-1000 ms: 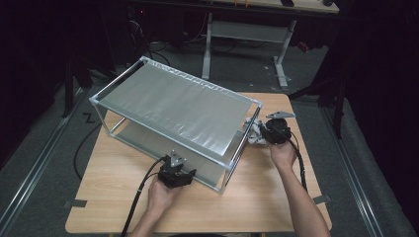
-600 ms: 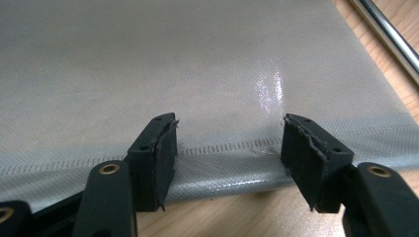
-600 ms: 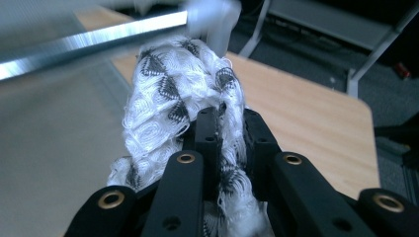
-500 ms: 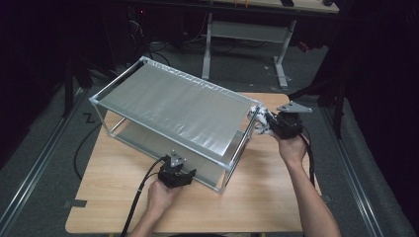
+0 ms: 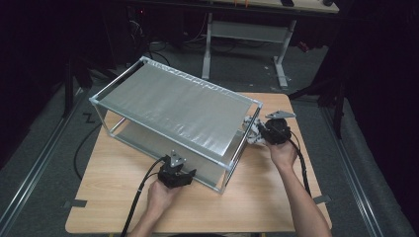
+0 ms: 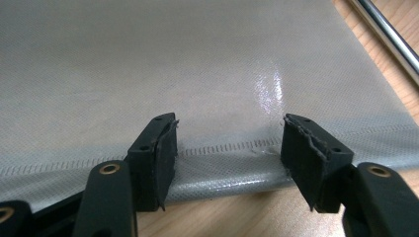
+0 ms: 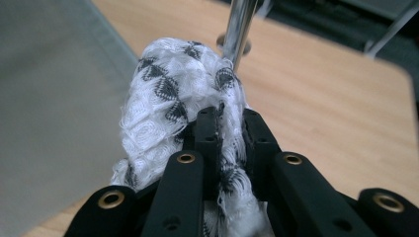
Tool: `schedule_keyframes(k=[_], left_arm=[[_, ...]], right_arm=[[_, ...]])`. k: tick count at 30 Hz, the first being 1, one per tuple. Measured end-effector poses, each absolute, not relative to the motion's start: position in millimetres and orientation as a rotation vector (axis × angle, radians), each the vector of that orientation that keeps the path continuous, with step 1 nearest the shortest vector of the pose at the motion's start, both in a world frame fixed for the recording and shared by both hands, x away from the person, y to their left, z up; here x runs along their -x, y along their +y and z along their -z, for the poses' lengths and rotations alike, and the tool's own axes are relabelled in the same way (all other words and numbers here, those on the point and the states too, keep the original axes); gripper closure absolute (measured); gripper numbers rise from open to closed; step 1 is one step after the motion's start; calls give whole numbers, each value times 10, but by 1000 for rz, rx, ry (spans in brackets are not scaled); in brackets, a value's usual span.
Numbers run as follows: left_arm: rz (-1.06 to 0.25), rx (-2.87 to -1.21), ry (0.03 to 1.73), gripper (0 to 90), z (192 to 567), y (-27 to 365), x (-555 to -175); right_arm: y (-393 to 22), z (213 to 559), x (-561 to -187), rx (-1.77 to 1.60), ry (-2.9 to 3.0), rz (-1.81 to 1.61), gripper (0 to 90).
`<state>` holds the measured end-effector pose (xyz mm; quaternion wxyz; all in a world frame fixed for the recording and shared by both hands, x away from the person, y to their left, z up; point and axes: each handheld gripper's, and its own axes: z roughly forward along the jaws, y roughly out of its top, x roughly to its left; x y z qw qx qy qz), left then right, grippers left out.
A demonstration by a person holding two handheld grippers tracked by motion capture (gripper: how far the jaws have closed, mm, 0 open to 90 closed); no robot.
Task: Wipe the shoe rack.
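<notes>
A metal-framed rack [image 5: 148,60] with two grey fabric shelves stands on the wooden table [image 5: 267,197]. My left gripper [image 5: 177,170] is at the rack's front side, low down. In the left gripper view its jaws [image 6: 230,143] stand open just above the stitched front hem of the lower grey shelf [image 6: 197,74], with nothing pinched. My right gripper [image 5: 259,132] is at the rack's right end, shut on a bunched white cloth with a black pattern [image 5: 250,133]. In the right gripper view the cloth [image 7: 168,103] bulges up around the gripper [image 7: 231,123], next to a chrome post [image 7: 242,29].
Bare table lies in front of and to the right of the rack. A person's forearms come in from the bottom edge. A white-legged desk [image 5: 247,34] stands behind the table on the dark floor. A black cable [image 5: 143,187] trails from the left gripper.
Half a second ago the right gripper had lifted up and to the right with the cloth. It has now come back down beside the rack's right end. The left gripper has stayed put.
</notes>
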<state>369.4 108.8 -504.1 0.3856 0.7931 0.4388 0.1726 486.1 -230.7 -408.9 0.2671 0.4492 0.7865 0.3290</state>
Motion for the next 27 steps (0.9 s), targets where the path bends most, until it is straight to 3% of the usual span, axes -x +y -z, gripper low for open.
schedule_keyframes(k=[5,11,27], left_arm=[[-441,-2019,1117,392,5042,1088,-3692],[-441,-2019,1116,392,5043,1090,-3690],[-440,-2019,1115,393,5044,1090,-3689]], right_arm=[[-2300,4391,-4862,-1256,2194,-833,805],[-2339,4460,-4786,-1260,2209,-845,804],[-2678,3801,-4359,-1151,2123,-921,805]])
